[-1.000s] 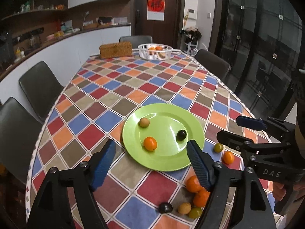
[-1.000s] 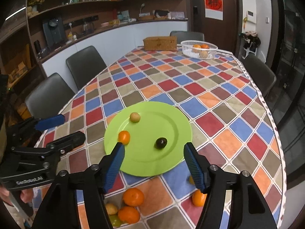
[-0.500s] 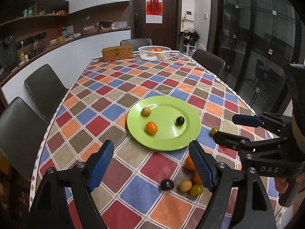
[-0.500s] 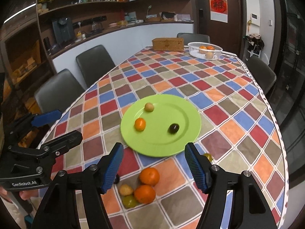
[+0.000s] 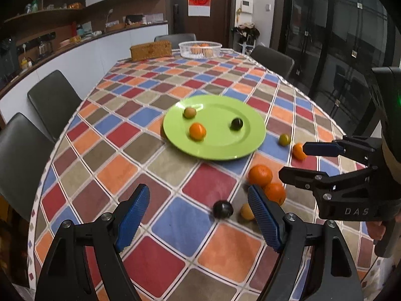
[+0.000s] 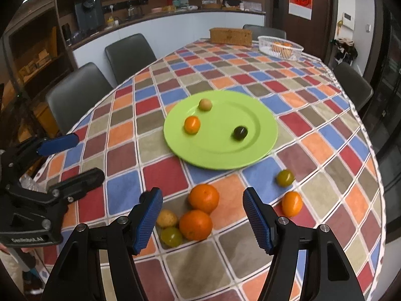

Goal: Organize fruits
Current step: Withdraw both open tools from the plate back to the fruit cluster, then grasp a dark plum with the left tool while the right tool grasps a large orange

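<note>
A green plate lies mid-table with a small orange, a tan fruit and a dark fruit on it. Loose fruit lies on the cloth in front of it: two oranges, a yellow fruit, a green fruit, a dark fruit, another green fruit and a small orange. My left gripper is open and empty, above the cloth. My right gripper is open and empty, above the two oranges.
The table has a checkered cloth. A white basket with oranges and a wicker box stand at the far end. Dark chairs line both sides. The table edge is close below both grippers.
Both grippers have drawn back from the plate toward the near table edge. The loose fruit now lies between and ahead of the fingers. Nothing was grasped.
</note>
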The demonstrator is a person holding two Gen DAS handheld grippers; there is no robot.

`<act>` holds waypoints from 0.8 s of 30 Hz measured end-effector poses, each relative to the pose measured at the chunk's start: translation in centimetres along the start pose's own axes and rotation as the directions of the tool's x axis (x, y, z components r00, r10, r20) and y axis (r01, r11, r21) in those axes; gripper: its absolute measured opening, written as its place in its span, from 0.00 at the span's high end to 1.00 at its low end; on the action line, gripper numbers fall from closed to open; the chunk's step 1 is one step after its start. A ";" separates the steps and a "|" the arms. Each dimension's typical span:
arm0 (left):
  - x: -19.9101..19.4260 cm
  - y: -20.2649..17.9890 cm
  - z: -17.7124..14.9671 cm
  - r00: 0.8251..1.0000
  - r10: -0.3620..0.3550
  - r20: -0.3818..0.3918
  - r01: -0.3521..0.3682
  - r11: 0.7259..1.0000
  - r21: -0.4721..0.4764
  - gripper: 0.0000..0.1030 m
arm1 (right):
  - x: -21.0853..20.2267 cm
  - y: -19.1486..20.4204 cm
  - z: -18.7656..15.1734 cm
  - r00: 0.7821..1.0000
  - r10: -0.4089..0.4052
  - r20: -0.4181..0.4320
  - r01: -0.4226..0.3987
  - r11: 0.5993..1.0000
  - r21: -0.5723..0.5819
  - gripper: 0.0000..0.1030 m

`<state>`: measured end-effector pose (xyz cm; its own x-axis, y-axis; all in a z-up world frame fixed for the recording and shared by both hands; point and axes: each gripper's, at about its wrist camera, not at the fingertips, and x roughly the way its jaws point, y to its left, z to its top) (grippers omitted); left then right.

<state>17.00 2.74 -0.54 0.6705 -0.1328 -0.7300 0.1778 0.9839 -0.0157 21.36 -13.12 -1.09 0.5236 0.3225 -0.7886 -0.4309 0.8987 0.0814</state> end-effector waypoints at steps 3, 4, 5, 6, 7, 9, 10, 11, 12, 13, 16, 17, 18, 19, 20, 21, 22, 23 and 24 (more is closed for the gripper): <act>0.6 0.0 -0.7 1.000 0.000 -0.015 0.000 1.000 0.014 0.22 | 0.9 0.0 -0.4 1.000 0.002 -0.023 -0.002 1.000 0.004 0.35; 0.9 0.0 -0.9 1.000 0.000 -0.022 0.000 1.000 0.022 0.23 | 1.2 0.0 -0.5 1.000 0.003 -0.031 -0.003 1.000 0.006 0.35; 1.2 0.0 -1.1 1.000 -0.001 -0.029 0.002 1.000 0.027 0.23 | 1.6 0.0 -0.6 0.999 0.004 -0.041 -0.004 1.000 0.008 0.35; 1.5 0.0 -1.3 0.999 -0.003 -0.038 0.005 0.999 0.031 0.24 | 1.9 0.0 -0.7 0.999 0.006 -0.048 -0.006 1.000 0.009 0.35; 1.8 0.0 -1.4 0.999 -0.005 -0.046 0.006 0.999 0.034 0.25 | 2.1 0.0 -0.7 0.999 0.006 -0.052 -0.006 1.000 0.010 0.35; 2.7 0.0 -1.8 0.998 -0.013 -0.067 0.016 0.999 0.037 0.25 | 2.7 0.0 -0.8 0.998 0.005 -0.067 -0.004 1.000 0.013 0.35; 3.0 0.1 -1.9 0.997 -0.018 -0.076 0.020 0.999 0.036 0.26 | 3.0 -0.1 -0.9 0.997 0.009 -0.073 -0.008 1.000 0.016 0.35; 3.5 0.1 -2.0 0.996 -0.022 -0.088 0.025 0.999 0.033 0.28 | 3.2 -0.1 -0.8 0.997 0.011 -0.077 -0.010 1.000 0.019 0.35; 3.9 0.1 -2.2 0.995 -0.025 -0.097 0.028 0.999 0.032 0.30 | 3.5 -0.2 -0.8 0.997 0.011 -0.083 -0.009 1.000 0.022 0.35; 4.2 0.1 -2.2 0.994 -0.030 -0.104 0.034 0.999 0.031 0.30 | 3.8 -0.2 -0.9 0.996 0.011 -0.088 -0.009 1.000 0.025 0.35; 5.4 0.1 -2.6 0.989 -0.058 -0.134 0.061 0.998 0.019 0.33 | 4.4 -0.3 -0.9 0.995 0.013 -0.098 -0.010 0.999 0.031 0.35; 5.9 0.1 -2.7 0.987 -0.066 -0.144 0.069 0.997 0.017 0.36 | 4.6 -0.4 -0.9 0.995 0.013 -0.102 -0.010 0.999 0.034 0.35; 6.1 0.1 -2.8 0.986 -0.071 -0.150 0.075 0.997 0.018 0.36 | 4.7 -0.4 -0.9 0.994 0.014 -0.105 -0.010 0.999 0.036 0.35; 6.5 0.0 -2.9 0.985 -0.073 -0.158 0.077 0.997 0.021 0.37 | 4.9 -0.4 -0.9 0.994 0.015 -0.107 -0.011 0.999 0.038 0.36; 6.8 -0.1 -3.0 0.983 -0.076 -0.165 0.082 0.996 0.025 0.39 | 5.1 -0.4 -0.8 0.994 0.014 -0.111 -0.010 0.999 0.038 0.37; 7.0 -0.2 -3.0 0.982 -0.085 -0.171 0.090 0.996 0.026 0.42 | 5.2 -0.4 -0.8 0.994 0.013 -0.113 -0.009 0.999 0.038 0.38; 7.2 -0.2 -3.1 0.980 -0.090 -0.175 0.096 0.995 0.027 0.43 | 5.4 -0.4 -0.8 0.993 0.012 -0.116 -0.008 0.999 0.036 0.39; 7.4 -0.3 -3.1 0.979 -0.094 -0.179 0.101 0.994 0.029 0.43 | 5.6 -0.4 -0.8 0.993 0.011 -0.119 -0.007 0.999 0.036 0.41; 7.6 -0.4 -3.1 0.979 -0.097 -0.181 0.105 0.994 0.032 0.43 | 5.8 -0.4 -0.7 0.992 0.013 -0.124 -0.008 0.999 0.036 0.42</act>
<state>19.77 1.68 -8.15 0.5087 -0.2041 -0.8364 0.2703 0.9602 -0.0700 24.08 -11.85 -6.15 0.4227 0.2944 -0.8571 -0.4082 0.9062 0.1100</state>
